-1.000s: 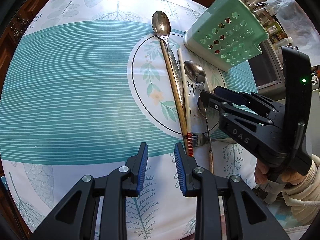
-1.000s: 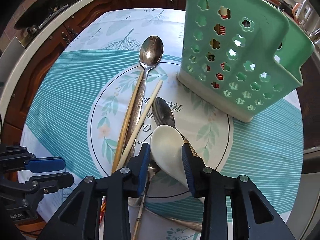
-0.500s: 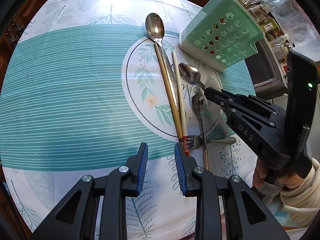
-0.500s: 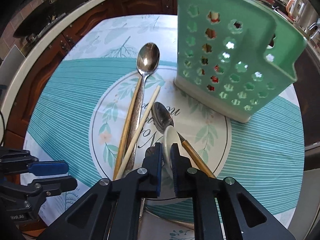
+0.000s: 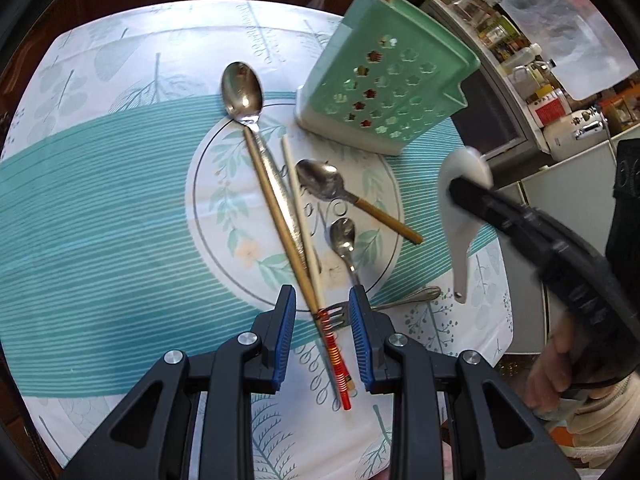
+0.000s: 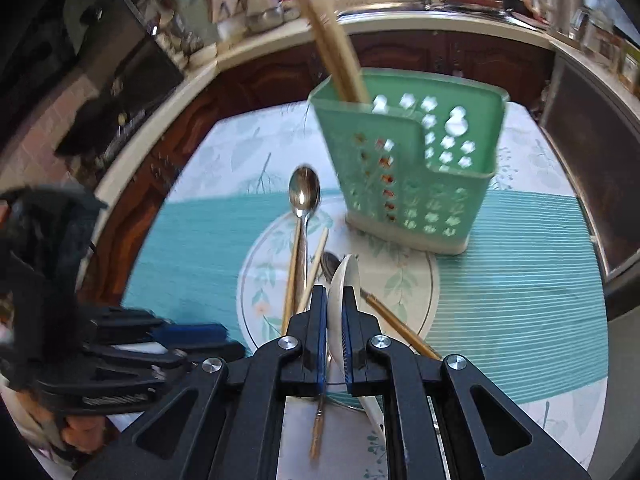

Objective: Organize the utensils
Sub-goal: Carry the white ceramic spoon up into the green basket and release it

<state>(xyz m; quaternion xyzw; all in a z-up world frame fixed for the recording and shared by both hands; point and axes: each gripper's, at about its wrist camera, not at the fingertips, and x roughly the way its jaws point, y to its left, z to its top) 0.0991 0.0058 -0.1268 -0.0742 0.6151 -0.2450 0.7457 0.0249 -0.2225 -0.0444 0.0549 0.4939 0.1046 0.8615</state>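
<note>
The right gripper (image 6: pixel 334 320) clamps a glossy white ceramic soup spoon (image 6: pixel 345 280); the left gripper (image 5: pixel 322 322) gapes over red-banded chopsticks (image 5: pixel 335 354).

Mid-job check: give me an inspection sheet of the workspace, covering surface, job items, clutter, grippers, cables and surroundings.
Surface: patterned tablecloth, teal stripes.
Job's things: white spoon lifted off the cloth; green caddy upright, holding chopsticks; large metal spoon, wooden-handled spoon, small spoon, fork and loose chopsticks on the cloth.
Clutter: nothing seen.
Grippers: right gripper clamps the white spoon's bowl; left gripper open over the chopstick ends.
Cables: nothing seen.
Surroundings: kitchen counter, dark wood cabinets.
</note>
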